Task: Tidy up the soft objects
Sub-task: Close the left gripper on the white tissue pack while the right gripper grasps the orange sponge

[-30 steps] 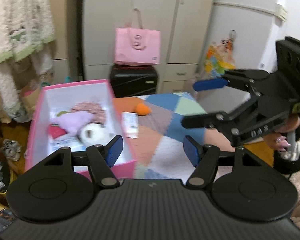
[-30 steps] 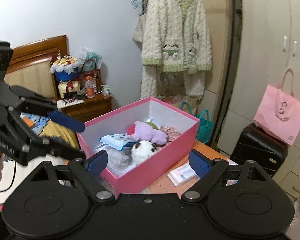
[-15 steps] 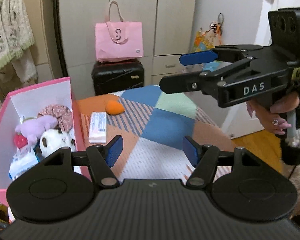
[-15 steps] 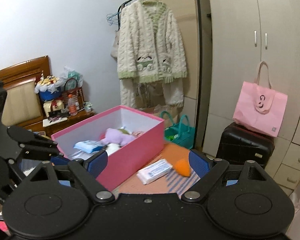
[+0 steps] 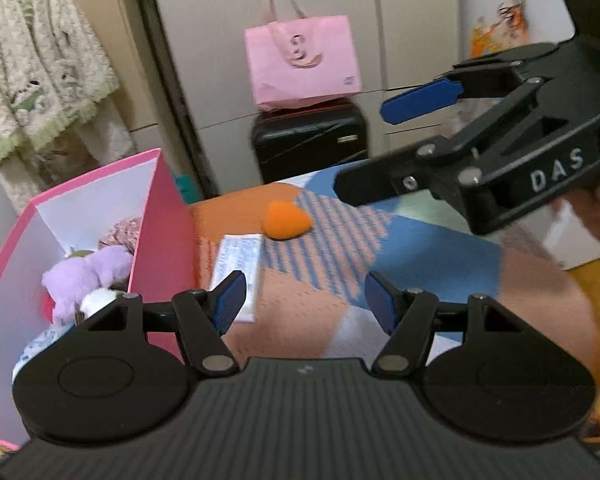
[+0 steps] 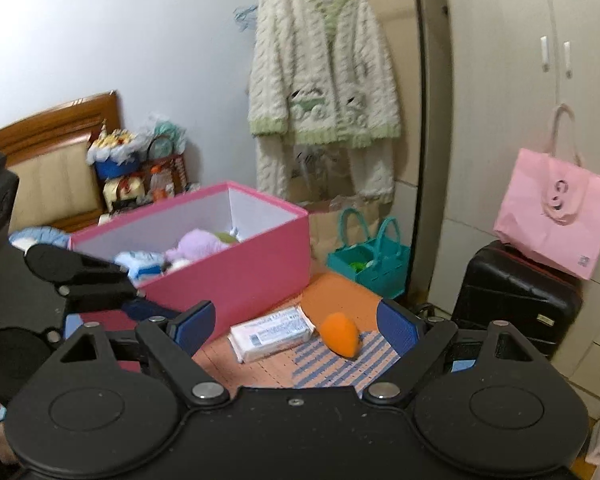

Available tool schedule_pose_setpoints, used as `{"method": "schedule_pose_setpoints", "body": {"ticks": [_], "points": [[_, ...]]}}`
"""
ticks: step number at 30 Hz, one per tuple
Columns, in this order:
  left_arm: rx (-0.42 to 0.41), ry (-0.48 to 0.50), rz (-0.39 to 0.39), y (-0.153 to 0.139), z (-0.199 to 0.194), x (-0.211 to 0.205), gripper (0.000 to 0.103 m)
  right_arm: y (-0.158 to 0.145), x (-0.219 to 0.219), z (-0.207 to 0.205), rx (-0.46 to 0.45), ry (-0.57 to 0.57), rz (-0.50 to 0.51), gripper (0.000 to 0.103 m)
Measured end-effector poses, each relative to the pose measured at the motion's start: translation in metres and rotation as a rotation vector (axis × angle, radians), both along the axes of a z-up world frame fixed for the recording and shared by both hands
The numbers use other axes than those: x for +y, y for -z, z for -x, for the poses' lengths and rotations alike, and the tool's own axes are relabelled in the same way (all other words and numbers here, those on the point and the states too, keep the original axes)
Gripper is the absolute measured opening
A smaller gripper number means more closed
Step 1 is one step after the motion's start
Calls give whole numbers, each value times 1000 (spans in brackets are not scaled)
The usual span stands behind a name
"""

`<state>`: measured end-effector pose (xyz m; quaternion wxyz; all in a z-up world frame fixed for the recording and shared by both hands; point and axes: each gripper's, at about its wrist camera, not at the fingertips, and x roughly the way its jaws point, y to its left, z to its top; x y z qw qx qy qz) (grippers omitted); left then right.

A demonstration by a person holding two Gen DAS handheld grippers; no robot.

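Observation:
A pink box [image 5: 165, 216] [image 6: 236, 276] stands on the patchwork cloth [image 5: 420, 248] and holds a purple plush [image 5: 88, 272] [image 6: 198, 242] and other soft things. An orange soft egg-shaped object [image 5: 286, 219] [image 6: 340, 334] and a white tissue pack [image 5: 238, 268] [image 6: 272, 332] lie on the cloth beside the box. My left gripper [image 5: 305, 300] is open and empty, above the cloth near the tissue pack. My right gripper [image 6: 296, 322] is open and empty, aimed at the pack and the orange object; it also shows in the left wrist view [image 5: 376, 148].
A black suitcase [image 5: 310, 140] [image 6: 516, 292] with a pink tote bag [image 5: 300, 60] [image 6: 556, 208] on top stands behind the cloth by the wardrobe. A teal bag [image 6: 368, 260] sits on the floor. A white cardigan [image 6: 324, 80] hangs behind the box.
Both grippers swung toward the cloth and came lower and closer to the tissue pack and orange object. The box has slid left in both views. Both stay open.

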<state>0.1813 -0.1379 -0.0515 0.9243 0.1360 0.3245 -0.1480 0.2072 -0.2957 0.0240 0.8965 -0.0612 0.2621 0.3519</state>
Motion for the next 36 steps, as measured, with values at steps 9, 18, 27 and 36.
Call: {"method": "schedule_pose_setpoints", "body": {"ticks": [9,18,27,36], "points": [[-20,-95,-98,31,-38,-16,64,41,0,-58,102,-30,13,90],[-18,-152,-152,51,-66,-17,64,77,4,-96,228,-52,-15,81],[14,-176,-126,62,-82,-19,64,93,9,-120,274,-65,-37,66],[-9,-164,-163,66,-90,-22,64,104,22,-127,319,-86,-6,55]]}}
